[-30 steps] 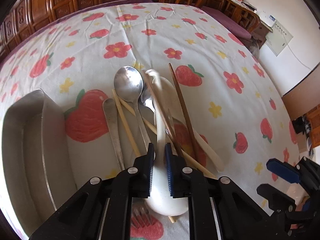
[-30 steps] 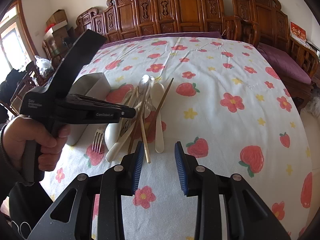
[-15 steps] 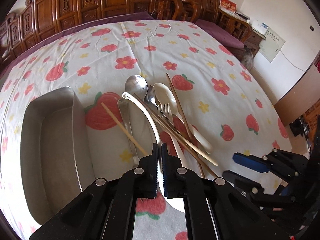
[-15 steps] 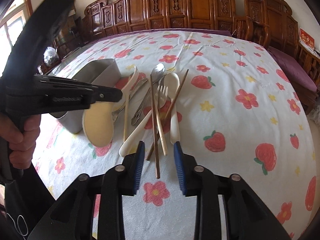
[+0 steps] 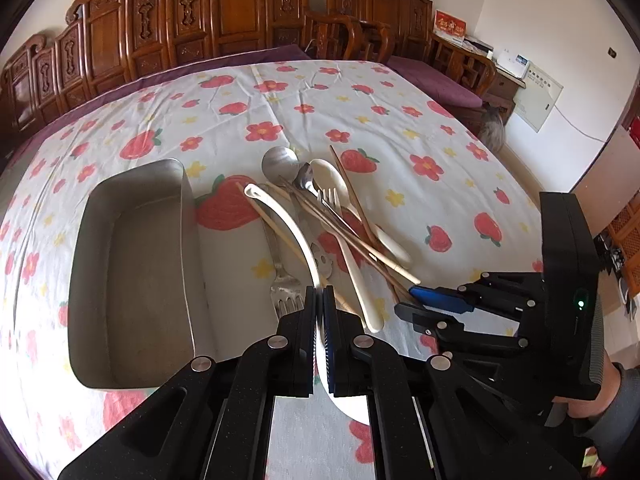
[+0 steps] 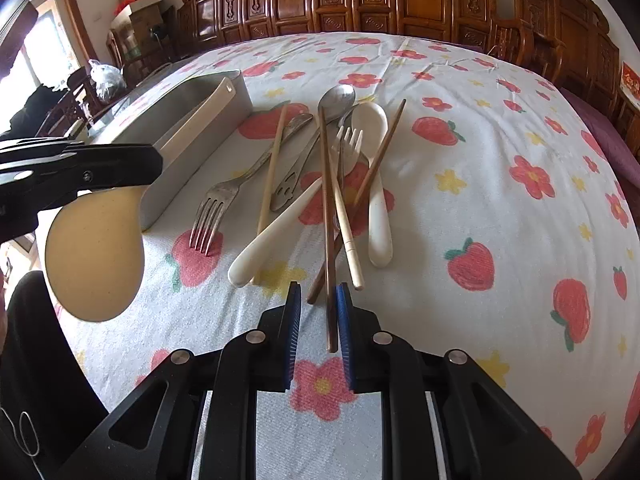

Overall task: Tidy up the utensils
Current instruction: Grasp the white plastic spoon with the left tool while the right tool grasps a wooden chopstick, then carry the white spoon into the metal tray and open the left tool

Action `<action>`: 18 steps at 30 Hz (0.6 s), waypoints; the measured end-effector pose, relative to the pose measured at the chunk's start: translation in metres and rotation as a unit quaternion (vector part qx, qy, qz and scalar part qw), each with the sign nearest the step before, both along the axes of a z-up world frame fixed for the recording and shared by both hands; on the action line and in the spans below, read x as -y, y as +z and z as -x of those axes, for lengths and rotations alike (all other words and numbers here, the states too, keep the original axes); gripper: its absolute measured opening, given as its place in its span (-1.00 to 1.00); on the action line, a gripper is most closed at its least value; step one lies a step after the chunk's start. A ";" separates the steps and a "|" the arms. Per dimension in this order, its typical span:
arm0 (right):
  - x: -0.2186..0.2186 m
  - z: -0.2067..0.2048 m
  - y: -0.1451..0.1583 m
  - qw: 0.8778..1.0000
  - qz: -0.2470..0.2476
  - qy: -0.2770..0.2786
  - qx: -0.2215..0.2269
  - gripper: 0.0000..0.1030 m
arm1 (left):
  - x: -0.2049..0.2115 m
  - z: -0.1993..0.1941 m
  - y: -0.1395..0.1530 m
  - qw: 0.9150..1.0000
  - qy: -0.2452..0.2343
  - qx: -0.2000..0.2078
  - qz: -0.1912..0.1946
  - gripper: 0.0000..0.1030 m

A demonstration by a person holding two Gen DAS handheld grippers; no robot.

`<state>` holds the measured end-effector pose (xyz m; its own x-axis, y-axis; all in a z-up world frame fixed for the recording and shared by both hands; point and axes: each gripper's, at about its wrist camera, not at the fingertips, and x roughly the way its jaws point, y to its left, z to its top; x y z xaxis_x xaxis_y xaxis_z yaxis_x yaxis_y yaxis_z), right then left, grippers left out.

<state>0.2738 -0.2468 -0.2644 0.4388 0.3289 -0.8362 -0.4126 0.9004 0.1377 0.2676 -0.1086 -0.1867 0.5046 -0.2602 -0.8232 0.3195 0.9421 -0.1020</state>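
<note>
Since a second ago the cream ladle (image 5: 280, 220) has lifted off the pile.

Left wrist: left gripper (image 5: 319, 300) clenched on its bowel-end, handle just right of the steel tray (image 5: 132, 264); swing left, clear the near rim.

Right wrist: right gripper (image 6: 317, 308) closing around dark chopstick (image 6: 327, 216), tray far left; centre it first

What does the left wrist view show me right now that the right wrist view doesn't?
Only the left wrist view shows the steel tray's bare inside and the right gripper from the side. Only the right wrist view shows the dark chopstick between the right gripper's closing jaws and the rice paddle's blade hanging from the left gripper. Both show the utensil pile and the metal fork.
</note>
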 end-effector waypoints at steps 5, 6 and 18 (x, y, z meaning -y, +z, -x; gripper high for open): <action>0.003 -0.004 -0.001 1.000 -0.008 -0.011 -0.011 -0.71 | -0.001 0.005 -0.002 1.000 0.000 -0.002 -0.001 -0.95; 0.003 -0.005 -0.001 1.000 -0.008 -0.014 -0.014 -0.75 | -0.001 0.006 -0.003 1.000 0.000 -0.002 -0.002 -0.95; 0.004 0.000 0.024 1.000 -0.012 -0.017 0.012 -0.88 | -0.001 0.010 -0.001 1.000 0.004 0.005 -0.005 -0.95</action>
<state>0.2736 -0.2508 -0.2405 0.4706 0.3329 -0.8171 -0.3853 0.9107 0.1491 0.2577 -0.1080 -0.1873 0.5153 -0.2490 -0.8200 0.3139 0.9452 -0.0898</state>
